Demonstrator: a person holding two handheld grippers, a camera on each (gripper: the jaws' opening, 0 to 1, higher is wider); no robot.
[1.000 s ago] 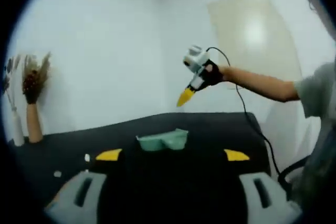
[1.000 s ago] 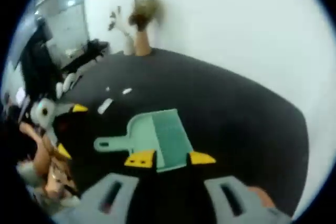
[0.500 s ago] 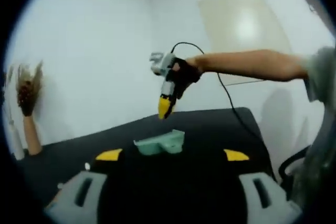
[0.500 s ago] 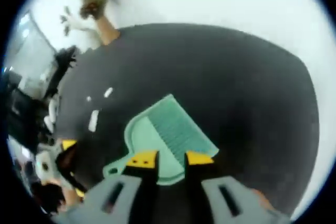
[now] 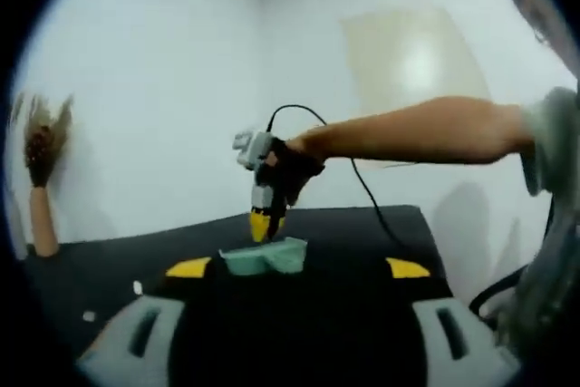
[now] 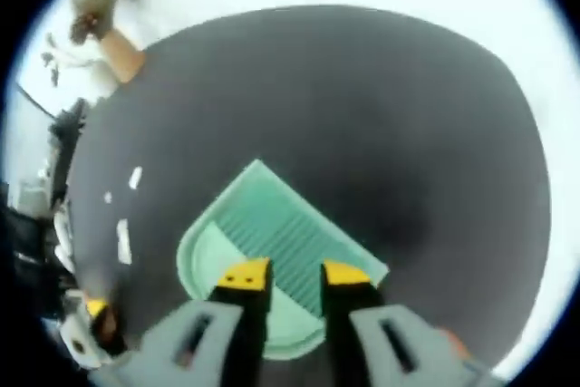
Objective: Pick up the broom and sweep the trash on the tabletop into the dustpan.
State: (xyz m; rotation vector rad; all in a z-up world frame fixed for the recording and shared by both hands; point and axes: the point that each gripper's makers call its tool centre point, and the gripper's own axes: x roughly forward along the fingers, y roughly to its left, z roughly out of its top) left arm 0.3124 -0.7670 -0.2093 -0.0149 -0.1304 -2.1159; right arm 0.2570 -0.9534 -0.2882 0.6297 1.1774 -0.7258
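A teal dustpan lies on the black table, with a ribbed teal part nested in it that may be the broom head. My right gripper hangs open right over the pan's near end, and its jaws hide the handle. In the left gripper view, a hand holds this right gripper with its yellow tips just above the dustpan. My left gripper is open and held back from the pan with nothing in it. Small white trash scraps lie left of the pan.
A vase of dried flowers stands at the table's far left corner by the white wall. More white scraps lie at the left. The person's arm and a cable reach over the table's right side. The left gripper's yellow tip shows at the lower left.
My right gripper has come down and to the left, from high above the table to just over the dustpan. The pan now looks larger under its jaws. The left gripper has stayed about in place.
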